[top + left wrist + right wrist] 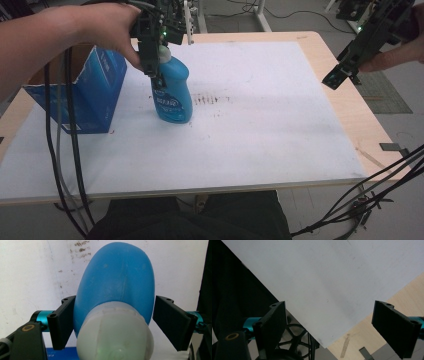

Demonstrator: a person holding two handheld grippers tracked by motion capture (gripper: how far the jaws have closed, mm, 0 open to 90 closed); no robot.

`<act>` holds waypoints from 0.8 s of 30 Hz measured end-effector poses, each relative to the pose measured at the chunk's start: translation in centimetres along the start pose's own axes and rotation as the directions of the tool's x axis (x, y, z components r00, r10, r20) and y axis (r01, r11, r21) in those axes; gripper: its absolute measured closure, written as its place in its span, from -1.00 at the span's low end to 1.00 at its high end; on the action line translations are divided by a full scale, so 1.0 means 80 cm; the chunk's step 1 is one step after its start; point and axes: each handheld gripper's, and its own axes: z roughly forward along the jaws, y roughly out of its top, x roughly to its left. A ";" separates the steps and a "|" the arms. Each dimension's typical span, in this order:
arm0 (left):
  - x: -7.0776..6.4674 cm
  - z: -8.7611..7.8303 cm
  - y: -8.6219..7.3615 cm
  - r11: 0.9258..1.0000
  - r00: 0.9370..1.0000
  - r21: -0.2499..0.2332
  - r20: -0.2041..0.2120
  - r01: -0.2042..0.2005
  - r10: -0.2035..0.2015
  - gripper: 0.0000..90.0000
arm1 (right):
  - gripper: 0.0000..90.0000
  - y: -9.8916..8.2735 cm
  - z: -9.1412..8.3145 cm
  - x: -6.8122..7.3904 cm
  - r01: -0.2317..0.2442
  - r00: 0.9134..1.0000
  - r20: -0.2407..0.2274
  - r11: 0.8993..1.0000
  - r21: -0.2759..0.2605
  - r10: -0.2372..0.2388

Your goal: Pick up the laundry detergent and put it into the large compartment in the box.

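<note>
My left gripper (112,322) straddled the blue bottle (172,90) — jaws spread, not yet clamping.

It stood beside the blue box (80,90); smooth, probably slippery plastic — I judged the neck safest. My right gripper (340,75) hung wide apart.

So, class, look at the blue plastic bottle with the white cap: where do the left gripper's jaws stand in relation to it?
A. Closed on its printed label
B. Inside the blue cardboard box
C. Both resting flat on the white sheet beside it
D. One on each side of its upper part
D: in the left gripper view the left gripper has a black jaw on each side of the blue plastic bottle, just below its white cap.
</note>
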 end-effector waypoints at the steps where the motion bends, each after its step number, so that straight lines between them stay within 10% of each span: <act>1: 0.000 0.000 0.000 1.000 1.000 -0.002 0.000 -0.001 0.001 -0.54 | -0.73 0.000 0.000 0.000 0.001 1.000 -0.001 1.000 0.000 -0.001; 24: -0.001 -0.004 -0.002 1.000 1.000 -0.015 -0.004 -0.011 0.011 -0.46 | -0.73 -0.001 0.002 0.000 0.003 1.000 -0.003 1.000 0.000 -0.003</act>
